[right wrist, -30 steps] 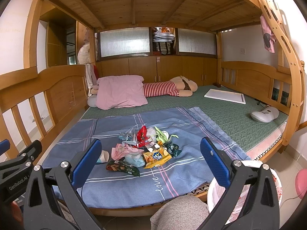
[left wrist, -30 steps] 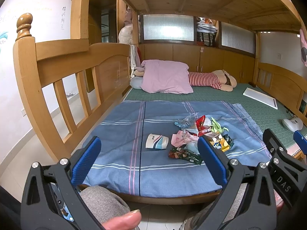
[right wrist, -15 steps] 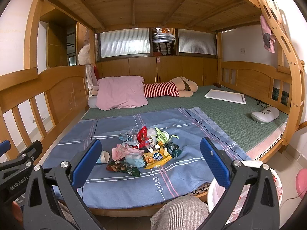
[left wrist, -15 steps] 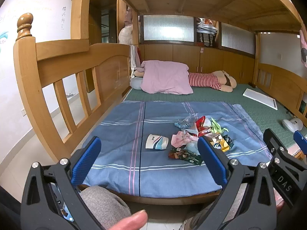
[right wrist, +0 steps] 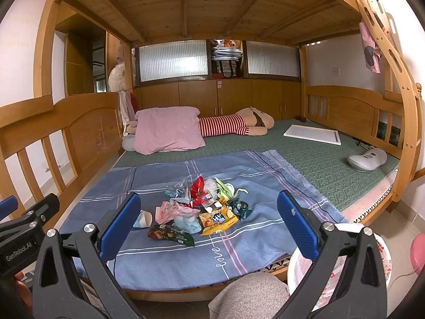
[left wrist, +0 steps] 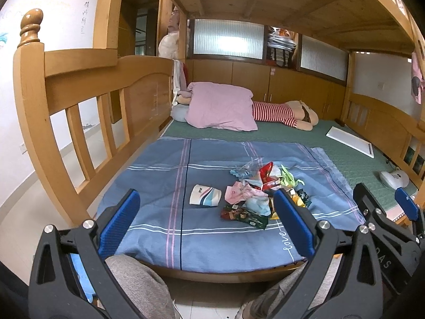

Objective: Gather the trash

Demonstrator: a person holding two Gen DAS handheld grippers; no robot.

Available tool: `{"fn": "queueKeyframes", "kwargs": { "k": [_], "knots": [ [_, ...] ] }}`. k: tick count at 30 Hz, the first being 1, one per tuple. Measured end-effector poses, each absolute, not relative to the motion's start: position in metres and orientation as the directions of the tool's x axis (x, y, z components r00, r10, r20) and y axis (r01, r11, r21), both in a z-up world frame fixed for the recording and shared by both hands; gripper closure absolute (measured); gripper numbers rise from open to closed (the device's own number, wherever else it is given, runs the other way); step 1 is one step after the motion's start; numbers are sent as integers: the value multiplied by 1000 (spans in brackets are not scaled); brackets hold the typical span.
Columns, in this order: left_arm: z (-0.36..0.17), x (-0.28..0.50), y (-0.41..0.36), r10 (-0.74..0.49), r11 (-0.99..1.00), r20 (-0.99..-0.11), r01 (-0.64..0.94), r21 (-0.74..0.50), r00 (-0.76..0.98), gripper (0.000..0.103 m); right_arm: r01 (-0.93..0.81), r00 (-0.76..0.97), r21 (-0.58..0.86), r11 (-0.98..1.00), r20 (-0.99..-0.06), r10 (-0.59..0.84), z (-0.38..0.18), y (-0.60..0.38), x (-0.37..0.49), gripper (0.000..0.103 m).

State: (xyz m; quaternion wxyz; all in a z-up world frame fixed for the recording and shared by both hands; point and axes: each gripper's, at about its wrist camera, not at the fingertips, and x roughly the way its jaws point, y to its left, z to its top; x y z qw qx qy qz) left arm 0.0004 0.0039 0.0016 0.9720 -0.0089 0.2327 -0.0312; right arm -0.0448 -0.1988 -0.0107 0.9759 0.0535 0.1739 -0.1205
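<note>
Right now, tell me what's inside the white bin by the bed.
The bin holds a pink-and-white plastic liner. The right gripper and a knee cover its bottom, so any trash there is hidden.

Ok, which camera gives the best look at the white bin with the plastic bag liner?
The right wrist view: the white bin sits bottom right beside the bed, partly behind the right gripper. The left wrist view doesn't show it.
</note>
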Motion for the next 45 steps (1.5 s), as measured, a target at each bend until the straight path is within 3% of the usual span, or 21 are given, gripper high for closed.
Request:
{"fn": "queueKeyframes", "kwargs": {
  "k": [34,41,45],
  "knots": [
    [-3,1,-1,-37,999,-455,38,-7,890,3,244,910,66,968,-360,-205,-6,-198,-40,3],
    [-18,20,10,-130,991,-510,93,-96,850,3,212,894,90,973,-420,-156,-21,-224,-15,3],
    [-40,41,21,-136,990,-547,90,-112,826,3,155,839,120,981,-541,-66,-54,-255,26,3]
  ]
}}
